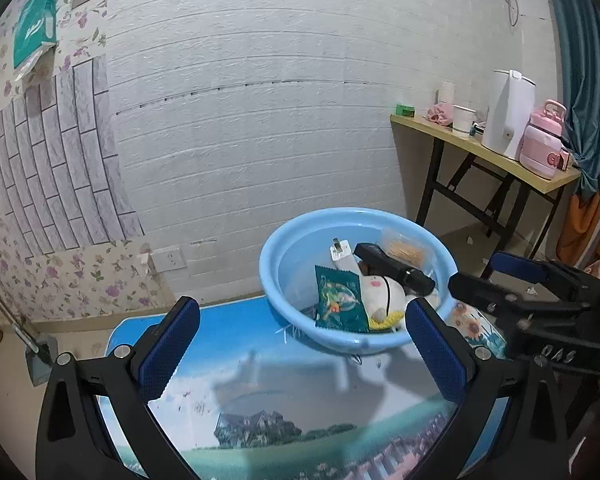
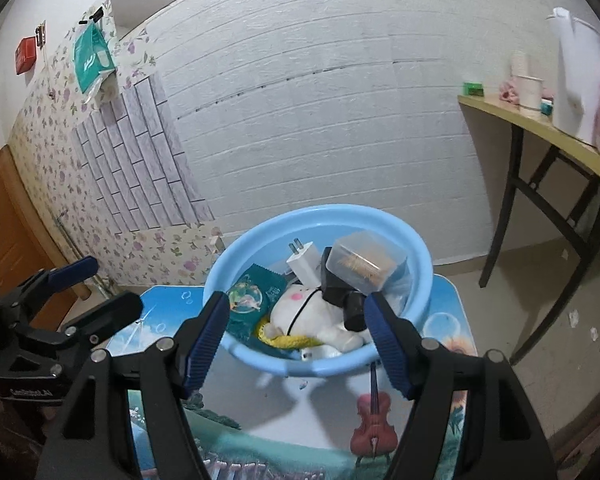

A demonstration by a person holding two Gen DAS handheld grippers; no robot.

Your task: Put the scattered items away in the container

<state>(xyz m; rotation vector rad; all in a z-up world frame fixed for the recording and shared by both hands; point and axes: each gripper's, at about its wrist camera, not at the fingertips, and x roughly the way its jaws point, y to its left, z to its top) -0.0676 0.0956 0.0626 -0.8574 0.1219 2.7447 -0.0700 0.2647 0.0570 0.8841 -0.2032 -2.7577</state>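
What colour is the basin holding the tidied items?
Light blue; the basin shows best in the right wrist view.

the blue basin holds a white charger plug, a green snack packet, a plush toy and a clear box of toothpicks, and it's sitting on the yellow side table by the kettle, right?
Not quite. The blue basin sits on the picture-printed table in front of both grippers, not on the yellow side table. The right wrist view shows this. The charger plug, green snack packet, plush toy and toothpick box are inside.

Light-blue basin point(image 2: 416, 276), teal sachet point(image 2: 252, 300), white plush point(image 2: 320, 316), landscape-printed blue table point(image 1: 260, 400), floral wallpaper point(image 1: 80, 280).
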